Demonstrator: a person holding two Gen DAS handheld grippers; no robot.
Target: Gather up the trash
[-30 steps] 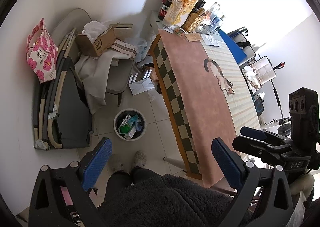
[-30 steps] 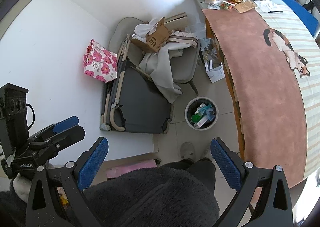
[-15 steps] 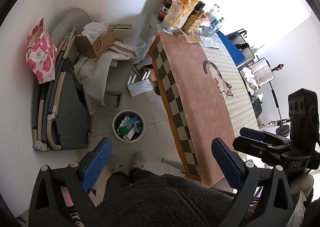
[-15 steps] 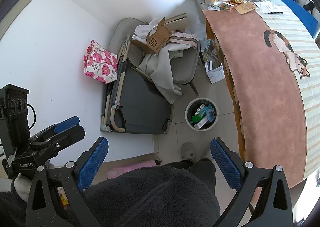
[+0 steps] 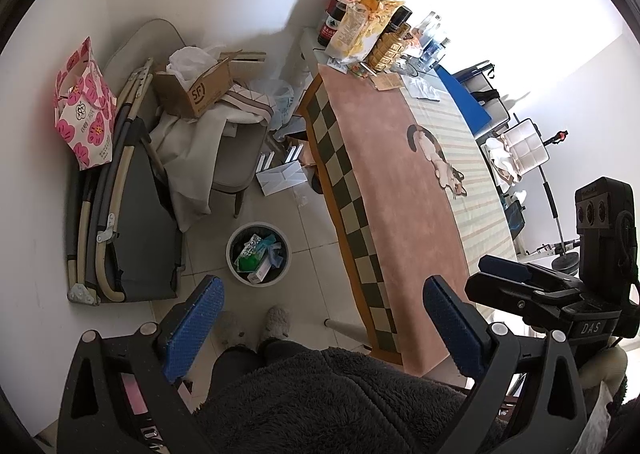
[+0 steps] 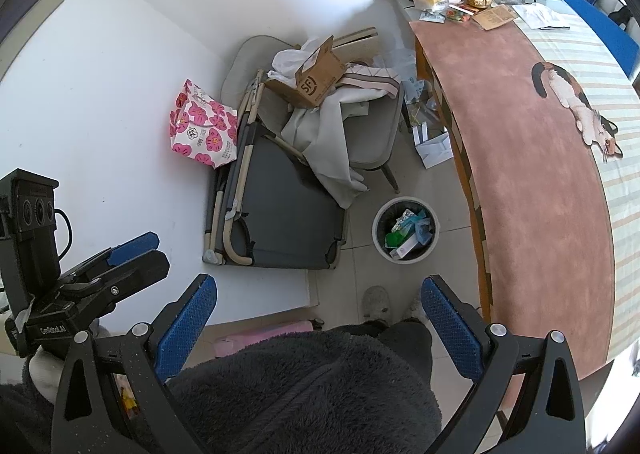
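Observation:
A white round trash bin (image 5: 258,254) stands on the tiled floor beside the table, holding green and white packets and wrappers; it also shows in the right wrist view (image 6: 405,230). My left gripper (image 5: 324,318) is open and empty, held high above the floor. My right gripper (image 6: 320,314) is likewise open with nothing between its blue pads (image 6: 448,324). Each gripper shows at the edge of the other's view. Loose wrappers and paper (image 5: 384,80) lie at the table's far end. White folded papers (image 5: 280,176) lie on the floor.
A long table (image 5: 400,190) with a pink cat-print cloth runs along the right. A chair (image 5: 236,150) piled with cloth and a cardboard box (image 5: 192,88), a folded cot (image 5: 132,214) and a pink flowered bag (image 5: 84,106) crowd the left wall. A person's slippers (image 5: 276,324) stand below.
Both views have shifted only slightly. The grippers stay open and empty, and nothing in the room has moved.

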